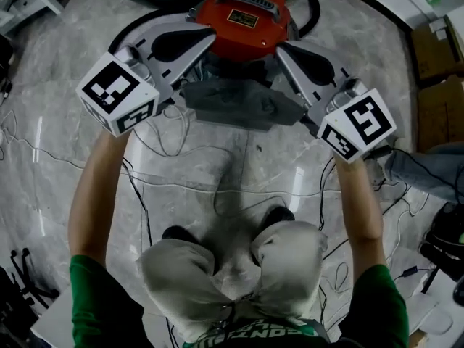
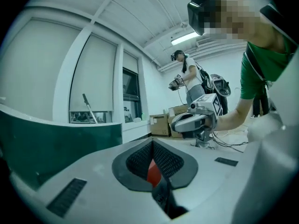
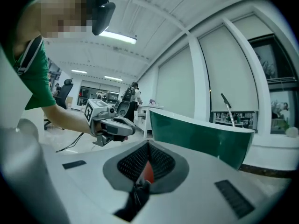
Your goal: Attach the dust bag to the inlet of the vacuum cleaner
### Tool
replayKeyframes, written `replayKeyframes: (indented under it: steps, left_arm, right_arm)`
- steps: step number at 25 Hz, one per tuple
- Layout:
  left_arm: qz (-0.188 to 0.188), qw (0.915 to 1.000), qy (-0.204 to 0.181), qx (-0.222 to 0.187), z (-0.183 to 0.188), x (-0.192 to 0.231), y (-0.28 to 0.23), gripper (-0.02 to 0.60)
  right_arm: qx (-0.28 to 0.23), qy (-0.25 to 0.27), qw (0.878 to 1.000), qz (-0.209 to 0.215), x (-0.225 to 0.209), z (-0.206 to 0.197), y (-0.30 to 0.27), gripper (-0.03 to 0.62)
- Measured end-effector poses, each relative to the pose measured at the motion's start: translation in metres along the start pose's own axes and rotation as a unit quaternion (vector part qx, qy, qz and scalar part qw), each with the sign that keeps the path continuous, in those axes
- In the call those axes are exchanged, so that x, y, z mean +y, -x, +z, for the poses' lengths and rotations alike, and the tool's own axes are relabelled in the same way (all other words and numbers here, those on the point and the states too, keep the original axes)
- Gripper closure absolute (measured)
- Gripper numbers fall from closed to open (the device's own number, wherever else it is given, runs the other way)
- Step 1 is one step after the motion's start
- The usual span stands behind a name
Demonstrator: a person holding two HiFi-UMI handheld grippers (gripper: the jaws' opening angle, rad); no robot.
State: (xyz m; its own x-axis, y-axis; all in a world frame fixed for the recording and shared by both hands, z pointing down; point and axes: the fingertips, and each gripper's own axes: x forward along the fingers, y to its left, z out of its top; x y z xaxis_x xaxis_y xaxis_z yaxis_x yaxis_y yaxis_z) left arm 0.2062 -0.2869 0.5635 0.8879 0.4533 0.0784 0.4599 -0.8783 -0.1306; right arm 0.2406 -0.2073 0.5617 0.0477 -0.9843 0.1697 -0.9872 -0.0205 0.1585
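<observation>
The red vacuum cleaner bears a black label whose yellowish print is too small to read. Just in front of it the grey dust bag spans between two outstretched arms. The left gripper and right gripper angle inward, each with its jaws pressed together on a fold of the bag's fabric.
</observation>
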Motion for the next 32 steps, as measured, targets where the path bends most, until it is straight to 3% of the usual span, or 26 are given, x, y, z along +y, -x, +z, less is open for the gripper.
replayKeyframes:
  steps: [4,7,18,23,32]
  left_arm:
    - [0.006,0.9979,0.059,0.026,0.038,0.002,0.015,0.577]
    - [0.017,0.9943,0.099,0.036,0.089,0.001,0.034,0.578]
    - [0.065,0.9801,0.18,0.054,0.291,-0.011,0.127,0.578]
    - [0.078,0.975,0.193,0.077,0.361,-0.024,0.17,0.578]
    - [0.09,0.9694,0.223,0.051,0.471,-0.05,0.236,0.578]
  right_arm:
    - [0.042,-0.038,0.998,0.016,0.003,0.041,0.009,0.586]
    - [0.066,-0.073,0.995,0.023,0.006,0.09,0.025,0.586]
    - [0.117,-0.151,0.981,-0.017,0.022,0.296,0.091,0.586]
    - [0.124,-0.171,0.977,-0.028,0.05,0.39,0.11,0.586]
    - [0.11,-0.193,0.973,-0.065,0.104,0.506,0.135,0.586]
